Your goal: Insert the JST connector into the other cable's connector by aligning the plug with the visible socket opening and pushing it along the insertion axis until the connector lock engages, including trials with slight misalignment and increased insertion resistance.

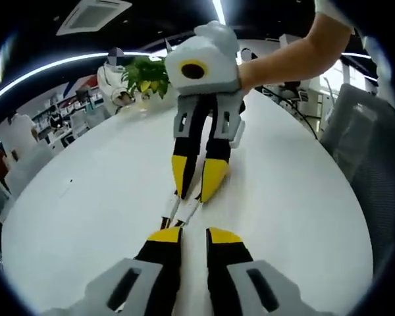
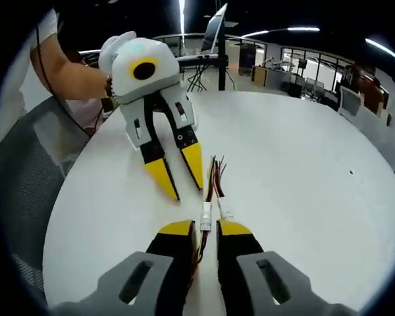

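While the left gripper and right gripper hover with fingers parted over the connectors mid-worktop, each should grasp squarely behind its housing.

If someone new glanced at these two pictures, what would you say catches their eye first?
Probably the two pairs of yellow-tipped tongs facing each other over the white table: the left tongs and the right tongs. Between them lie two small white connectors with coloured wires, right in front of the right tongs. A leafy green plant stands at the table's far edge in the left gripper view.
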A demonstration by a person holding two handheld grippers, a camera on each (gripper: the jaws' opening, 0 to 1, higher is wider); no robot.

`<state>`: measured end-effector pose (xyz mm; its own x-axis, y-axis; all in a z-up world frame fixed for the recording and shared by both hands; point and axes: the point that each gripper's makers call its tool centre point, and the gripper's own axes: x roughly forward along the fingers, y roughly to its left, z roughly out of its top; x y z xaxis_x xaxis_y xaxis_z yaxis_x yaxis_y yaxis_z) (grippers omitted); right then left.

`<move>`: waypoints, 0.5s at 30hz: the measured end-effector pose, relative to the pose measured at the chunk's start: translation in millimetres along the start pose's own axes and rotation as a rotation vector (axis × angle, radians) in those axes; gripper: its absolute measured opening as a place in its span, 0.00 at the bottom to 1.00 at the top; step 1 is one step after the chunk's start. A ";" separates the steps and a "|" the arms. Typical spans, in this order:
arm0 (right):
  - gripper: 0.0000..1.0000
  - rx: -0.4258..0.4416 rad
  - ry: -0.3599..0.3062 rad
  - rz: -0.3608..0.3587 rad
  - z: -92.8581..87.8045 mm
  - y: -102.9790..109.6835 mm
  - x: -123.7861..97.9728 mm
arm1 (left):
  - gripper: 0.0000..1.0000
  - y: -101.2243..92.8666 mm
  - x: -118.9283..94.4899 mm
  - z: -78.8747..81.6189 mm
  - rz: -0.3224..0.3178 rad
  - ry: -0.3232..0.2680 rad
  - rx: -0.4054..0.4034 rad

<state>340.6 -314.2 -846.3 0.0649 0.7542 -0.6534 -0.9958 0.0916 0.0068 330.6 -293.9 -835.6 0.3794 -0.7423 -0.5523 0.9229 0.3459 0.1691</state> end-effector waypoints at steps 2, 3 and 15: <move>0.09 -0.017 0.014 0.004 -3.1 3.1 1.9 | 0.08 0.9 -1.1 -0.1 0.006 -0.007 -0.015; 0.09 -0.029 0.021 0.005 -6.0 3.3 3.3 | 0.08 1.5 -1.5 -0.5 0.009 -0.007 -0.018; 0.05 -0.109 0.029 0.028 -6.5 10.4 1.0 | 0.08 2.5 -3.7 -2.4 0.010 -0.001 -0.016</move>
<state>329.9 -316.7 -851.8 0.0368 0.7364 -0.6755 -0.9984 -0.0015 -0.0561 331.4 -288.9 -835.2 0.3883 -0.7394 -0.5500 0.9181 0.3621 0.1614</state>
